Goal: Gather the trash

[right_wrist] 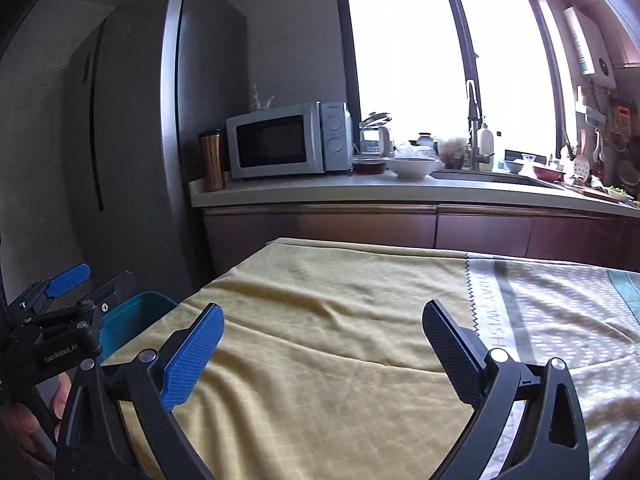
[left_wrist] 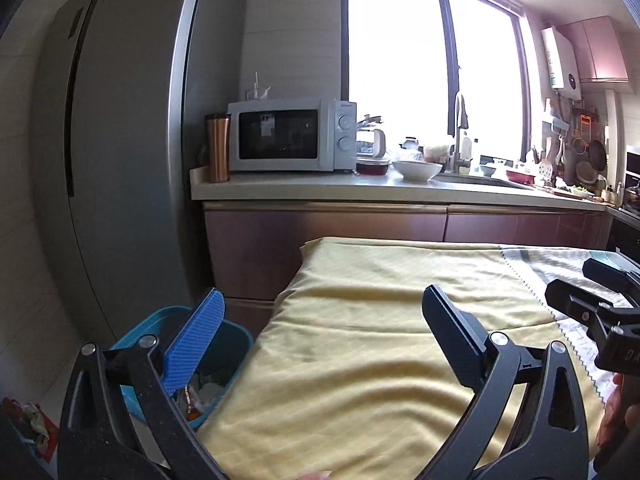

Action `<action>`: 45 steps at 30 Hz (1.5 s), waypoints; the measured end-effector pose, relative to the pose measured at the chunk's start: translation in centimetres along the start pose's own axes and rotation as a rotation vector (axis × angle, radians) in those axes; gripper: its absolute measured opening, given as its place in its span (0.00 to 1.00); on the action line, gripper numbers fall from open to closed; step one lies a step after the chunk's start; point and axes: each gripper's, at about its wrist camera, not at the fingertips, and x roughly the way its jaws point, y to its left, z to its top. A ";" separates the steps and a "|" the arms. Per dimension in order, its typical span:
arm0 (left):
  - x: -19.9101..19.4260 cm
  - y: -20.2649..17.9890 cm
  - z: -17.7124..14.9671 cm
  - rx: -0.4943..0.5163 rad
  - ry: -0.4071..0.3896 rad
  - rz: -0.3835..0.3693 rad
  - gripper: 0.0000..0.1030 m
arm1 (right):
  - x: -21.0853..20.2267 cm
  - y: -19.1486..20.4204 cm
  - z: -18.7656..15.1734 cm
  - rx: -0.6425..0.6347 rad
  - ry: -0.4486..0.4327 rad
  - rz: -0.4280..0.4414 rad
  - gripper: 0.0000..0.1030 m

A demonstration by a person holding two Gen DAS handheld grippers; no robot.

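Both the left gripper (left_wrist: 324, 336) and right gripper (right_wrist: 323, 340) are held wide and empty, so the blue bin (left_wrist: 236, 334) at eight o'clock could be bumped.

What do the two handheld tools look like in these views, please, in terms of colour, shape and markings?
Both are matte black two-finger tools on curved, Y-shaped frames with silver pivot bolts and triangular cut-outs. On each, the left tool and the right tool, one finger carries a blue ribbed pad and the other a black textured pad. The left tool's body bears white "GenRobot.AI" lettering.
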 end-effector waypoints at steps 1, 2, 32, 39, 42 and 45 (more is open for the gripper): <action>0.0 -0.3 0.0 0.001 -0.003 -0.004 0.95 | -0.5 -0.3 -0.2 0.002 -0.008 -0.017 0.93; -0.1 -0.8 -0.1 0.003 -0.006 -0.010 0.95 | -1.0 -0.6 -0.3 0.006 -0.018 -0.032 0.93; -2.2 -5.6 -0.4 0.086 -0.107 -0.064 0.95 | -4.7 -4.1 -0.7 0.056 -0.098 -0.138 0.93; -2.5 -5.6 -0.5 0.090 -0.122 -0.056 0.95 | -4.7 -4.1 -0.8 0.058 -0.099 -0.139 0.93; -2.7 -5.7 -0.5 0.089 -0.125 -0.056 0.95 | -4.7 -4.1 -0.7 0.061 -0.101 -0.140 0.93; -2.8 -5.8 -0.5 0.091 -0.129 -0.055 0.95 | -4.8 -4.1 -0.8 0.062 -0.102 -0.142 0.93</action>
